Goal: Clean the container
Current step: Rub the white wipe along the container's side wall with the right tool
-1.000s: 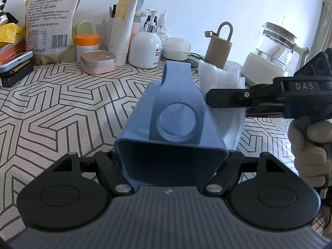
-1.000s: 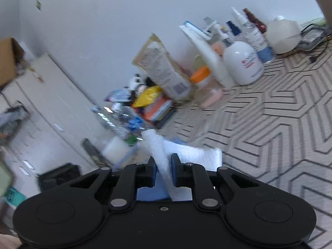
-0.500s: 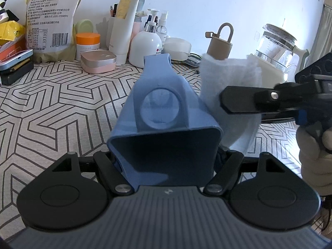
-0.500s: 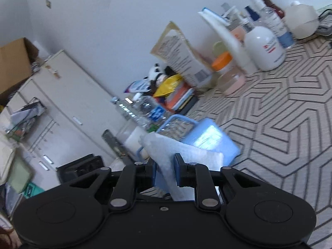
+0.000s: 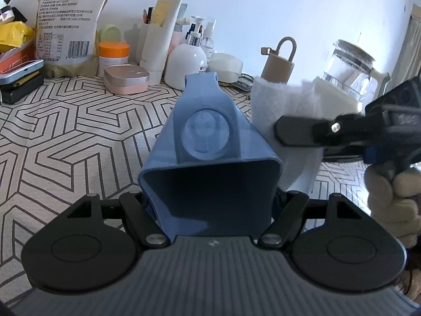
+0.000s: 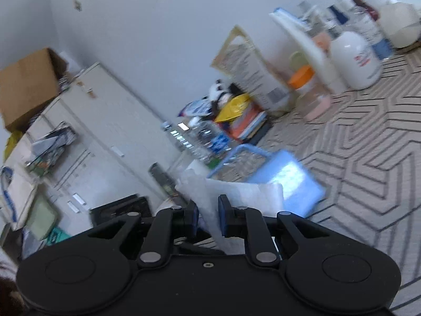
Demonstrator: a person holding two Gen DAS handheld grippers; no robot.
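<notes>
My left claw [image 5: 210,205] is clamped on the blue container [image 5: 208,158], its 2 fingers pressed to the sides, holding it above the patterned table [image 5: 65,131] with the open mouth toward me. My right claw [image 6: 208,220] pinches a white cloth [image 6: 236,197] between nearly closed fingers, just beside the container's right wall. Bottles [image 5: 186,60] stand by the wall behind.

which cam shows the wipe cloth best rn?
Left wrist: the white cloth hangs sharp beside the blue container, clamped in the right gripper. Right wrist shows only a blurred fold of cloth between its own fingers.
</notes>
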